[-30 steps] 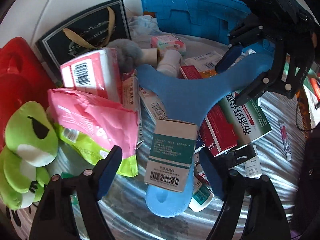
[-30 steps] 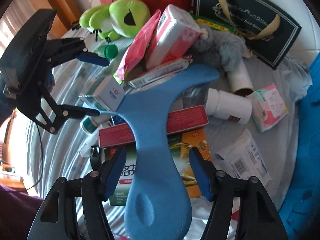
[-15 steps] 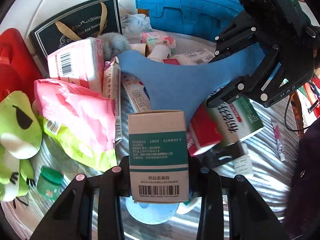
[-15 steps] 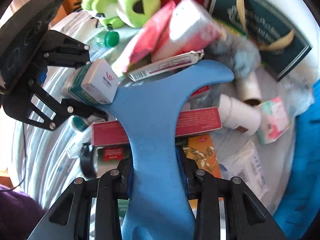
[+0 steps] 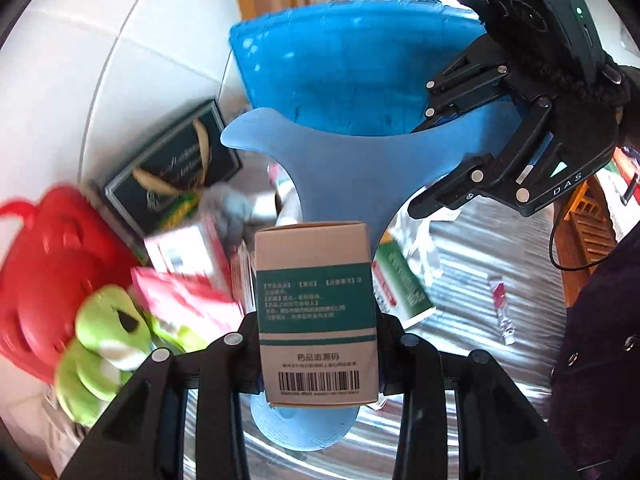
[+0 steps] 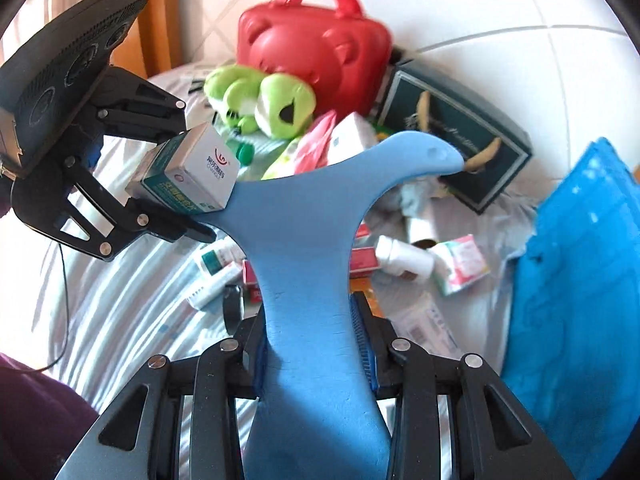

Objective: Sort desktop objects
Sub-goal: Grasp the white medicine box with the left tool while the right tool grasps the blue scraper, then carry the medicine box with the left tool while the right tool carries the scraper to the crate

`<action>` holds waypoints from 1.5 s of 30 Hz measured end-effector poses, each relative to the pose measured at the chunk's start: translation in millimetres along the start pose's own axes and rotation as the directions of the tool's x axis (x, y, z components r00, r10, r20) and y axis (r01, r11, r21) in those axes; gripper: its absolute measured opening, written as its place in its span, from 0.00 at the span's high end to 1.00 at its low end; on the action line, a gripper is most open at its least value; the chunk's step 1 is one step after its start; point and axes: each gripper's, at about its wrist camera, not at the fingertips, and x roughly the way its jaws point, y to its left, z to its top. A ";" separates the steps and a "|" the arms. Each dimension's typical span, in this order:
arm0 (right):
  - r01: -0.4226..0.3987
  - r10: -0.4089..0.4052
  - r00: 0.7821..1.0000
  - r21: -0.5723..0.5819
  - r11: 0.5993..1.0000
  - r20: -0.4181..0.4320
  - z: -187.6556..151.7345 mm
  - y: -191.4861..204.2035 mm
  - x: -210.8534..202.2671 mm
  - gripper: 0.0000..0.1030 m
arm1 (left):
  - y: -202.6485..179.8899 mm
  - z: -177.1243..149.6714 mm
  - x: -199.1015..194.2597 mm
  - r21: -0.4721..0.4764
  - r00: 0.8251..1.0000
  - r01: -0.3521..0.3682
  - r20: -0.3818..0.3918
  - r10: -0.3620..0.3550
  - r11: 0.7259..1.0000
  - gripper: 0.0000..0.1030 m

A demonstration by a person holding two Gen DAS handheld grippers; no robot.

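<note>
My left gripper (image 5: 318, 356) is shut on a tan and green medicine box (image 5: 316, 312), held up above the pile; the box also shows in the right wrist view (image 6: 188, 172) between the left gripper's fingers (image 6: 172, 136). My right gripper (image 6: 310, 344) is shut on the stem of a blue Y-shaped foam piece (image 6: 308, 232), lifted off the table. In the left wrist view the foam piece (image 5: 344, 172) runs behind the box, with the right gripper (image 5: 436, 164) shut on its right arm.
A blue bin (image 5: 352, 72) stands at the back, also seen at right (image 6: 580, 280). A red bear case (image 6: 316, 48), a green frog plush (image 6: 264, 100), a dark gift bag (image 6: 452, 132), pink packets (image 5: 180, 300), a white bottle (image 6: 404, 256) and several medicine boxes (image 5: 400, 284) lie on the striped cloth.
Both grippers closed, the left on the medicine box and the right on the foam piece, and then lifted them up off the pile.
</note>
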 end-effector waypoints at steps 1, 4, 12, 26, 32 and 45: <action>0.011 -0.011 1.000 0.018 1.000 0.014 -1.3 -3.5 -10.2 0.67 | -5.0 9.2 -6.0 0.034 1.000 -0.007 0.007 0.007 0.999 0.65; 0.064 -0.068 0.996 0.066 0.996 0.053 -8.4 -8.4 -45.1 0.67 | -23.1 36.7 -23.6 0.144 0.999 -0.027 0.038 0.022 0.989 0.65; 0.235 -0.259 0.961 0.201 0.951 0.102 -37.9 -24.2 -145.9 0.67 | -78.3 112.9 -63.0 0.380 0.988 -0.032 0.153 -0.029 0.924 0.65; 0.369 -0.427 0.901 0.382 0.847 0.077 -125.4 -135.8 -280.1 0.66 | -177.3 295.5 -34.1 0.574 0.976 0.014 0.171 -0.137 0.818 0.65; 0.364 -0.436 0.898 0.454 0.813 0.060 -165.4 -206.4 -309.2 0.66 | -205.5 368.6 2.0 0.538 0.979 0.024 0.159 -0.130 0.843 0.63; 0.324 -0.487 0.868 0.637 0.700 0.093 -211.8 -322.9 -339.0 0.10 | -194.1 450.9 33.6 0.258 0.973 -0.161 0.201 0.110 0.953 0.33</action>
